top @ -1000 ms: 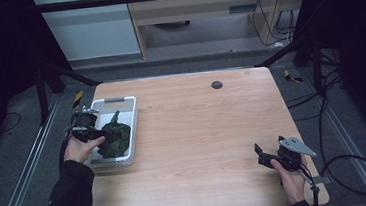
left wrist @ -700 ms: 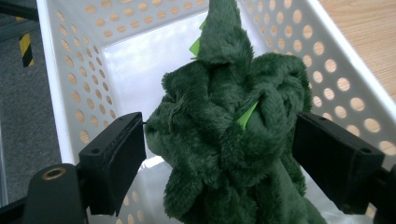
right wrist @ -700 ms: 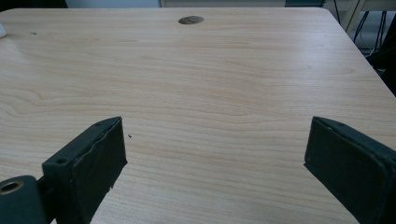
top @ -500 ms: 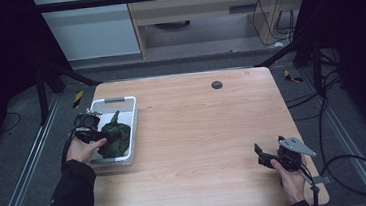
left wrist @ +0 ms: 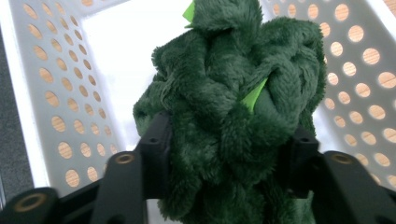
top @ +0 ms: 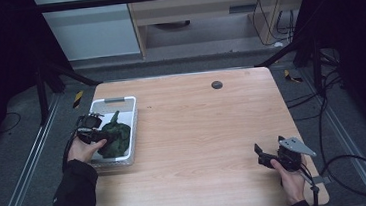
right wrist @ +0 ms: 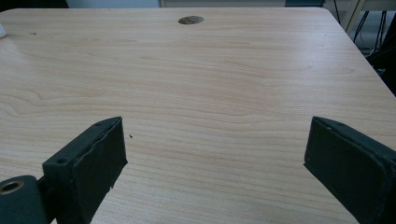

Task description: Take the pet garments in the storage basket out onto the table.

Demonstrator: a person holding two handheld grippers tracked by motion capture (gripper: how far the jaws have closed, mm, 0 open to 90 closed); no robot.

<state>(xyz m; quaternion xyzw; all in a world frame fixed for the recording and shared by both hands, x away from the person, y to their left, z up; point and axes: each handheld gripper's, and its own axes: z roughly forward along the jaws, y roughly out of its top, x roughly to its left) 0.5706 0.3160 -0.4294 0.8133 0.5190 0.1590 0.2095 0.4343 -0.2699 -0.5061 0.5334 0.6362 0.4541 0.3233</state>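
A dark green plush toy (top: 116, 137) lies in a white perforated basket (top: 131, 116) at the table's left side. My left gripper (top: 104, 135) reaches into the basket. Its jaws have just been closing, and in the left gripper view both pads press into the plush toy (left wrist: 233, 107), which bulges between them. A bright green tag shows on the toy. My right gripper (top: 262, 155) rests near the table's front right corner, jaws wide apart with bare wood between them (right wrist: 215, 154).
The wooden table (top: 198, 131) has a dark round grommet (top: 216, 85) near its far edge. The basket's holed walls (left wrist: 60, 93) close in around the toy. Dark frame posts and cables stand beyond the table's sides.
The left gripper has edged a little deeper into the basket onto the plush toy. The right hand and gripper have kept still.
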